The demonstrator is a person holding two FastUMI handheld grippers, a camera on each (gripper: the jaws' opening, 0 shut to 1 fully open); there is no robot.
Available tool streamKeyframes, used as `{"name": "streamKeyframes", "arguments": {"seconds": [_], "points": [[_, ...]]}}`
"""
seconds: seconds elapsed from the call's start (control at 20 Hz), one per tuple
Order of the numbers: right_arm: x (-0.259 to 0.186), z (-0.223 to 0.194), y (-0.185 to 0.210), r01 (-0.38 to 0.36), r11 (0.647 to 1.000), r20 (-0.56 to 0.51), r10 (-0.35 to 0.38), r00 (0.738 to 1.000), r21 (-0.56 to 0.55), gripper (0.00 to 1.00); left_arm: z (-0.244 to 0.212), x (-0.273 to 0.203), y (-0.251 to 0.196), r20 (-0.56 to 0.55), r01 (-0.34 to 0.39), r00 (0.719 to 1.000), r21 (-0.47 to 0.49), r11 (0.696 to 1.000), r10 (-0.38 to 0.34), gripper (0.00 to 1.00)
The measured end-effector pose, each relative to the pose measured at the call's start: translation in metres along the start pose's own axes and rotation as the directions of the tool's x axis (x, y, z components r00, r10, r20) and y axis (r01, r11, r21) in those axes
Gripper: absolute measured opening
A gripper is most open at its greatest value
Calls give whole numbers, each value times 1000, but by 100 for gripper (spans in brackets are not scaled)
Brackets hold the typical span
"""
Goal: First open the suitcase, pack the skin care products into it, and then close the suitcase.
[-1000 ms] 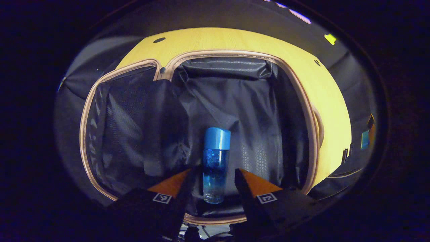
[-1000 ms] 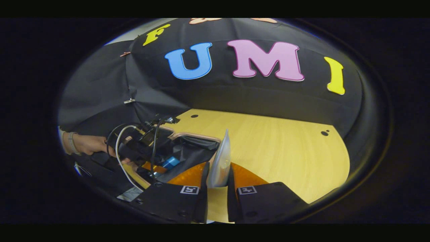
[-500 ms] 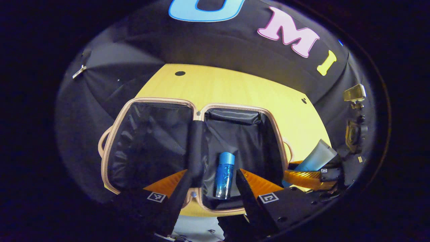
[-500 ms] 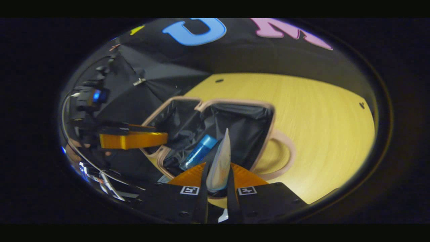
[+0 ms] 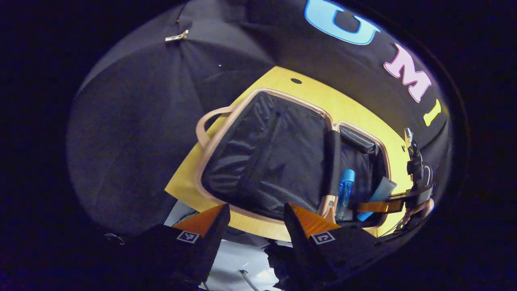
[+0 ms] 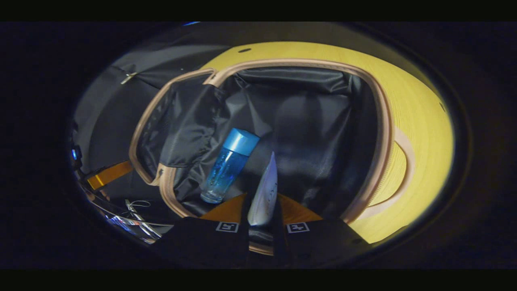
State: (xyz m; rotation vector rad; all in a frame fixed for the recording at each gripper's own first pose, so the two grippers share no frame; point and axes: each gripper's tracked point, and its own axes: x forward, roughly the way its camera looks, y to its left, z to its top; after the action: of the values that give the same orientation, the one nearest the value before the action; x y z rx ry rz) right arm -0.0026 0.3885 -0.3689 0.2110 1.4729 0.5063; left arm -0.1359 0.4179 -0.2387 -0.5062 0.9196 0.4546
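The suitcase [image 5: 266, 161] lies open on the table [image 5: 355, 117], both halves lined in black. In the left gripper view, the left gripper [image 5: 256, 214] is open and holds nothing, hovering at the near edge of the case's left half. To its right, the bottle [image 5: 345, 190] lies in the other half. In the right gripper view, the right gripper [image 6: 261, 210] is clamped on the tube [image 6: 264, 194], held upright over the compartment, with the bottle [image 6: 228, 165] just to its left, cap pointing away. The right gripper [image 5: 379, 206] with the tube [image 5: 381, 190] also appears beyond the bottle in the left gripper view.
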Motion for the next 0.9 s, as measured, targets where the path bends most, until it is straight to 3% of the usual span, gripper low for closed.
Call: {"name": "streamKeyframes", "arguments": {"seconds": [0.1, 0.15, 0.3, 0.4, 0.5, 0.65, 0.75, 0.9], "points": [[3, -1, -1, 18, 998, -16, -17, 1000, 52, 25, 6, 0, 16, 11, -18, 1000, -37, 999, 18, 85], [4, 1, -1, 25, 998, -9, -24, 1000, 66, 35, 11, 0, 24, 17, -24, 1000, -46, 999, 25, 85], [2, 0, 0, 31, 996, -11, -30, 999, 84, 35, 17, 8, 39, 12, -40, 999, -59, 997, 40, 85], [-3, 3, 3, 28, 993, 11, -29, 1000, 111, 29, 22, 12, 41, 9, -38, 999, -56, 998, 39, 85], [-16, 11, 15, -13, 992, 56, 6, 998, 129, 56, 30, 20, 45, 12, -40, 999, -35, 999, 40, 85], [-51, 31, 23, -35, 997, 177, 23, 984, 66, 98, 59, 24, 56, 30, -57, 998, -8, 998, 57, 85], [-77, 48, 29, -47, 999, 278, 44, 959, 4, 98, 85, 32, 65, 48, -61, 997, 2, 998, 60, 85], [-109, 63, 26, 2, 995, 383, 37, 923, -102, 97, 121, 52, 83, 65, -84, 994, 9, 996, 84, 85]]}}
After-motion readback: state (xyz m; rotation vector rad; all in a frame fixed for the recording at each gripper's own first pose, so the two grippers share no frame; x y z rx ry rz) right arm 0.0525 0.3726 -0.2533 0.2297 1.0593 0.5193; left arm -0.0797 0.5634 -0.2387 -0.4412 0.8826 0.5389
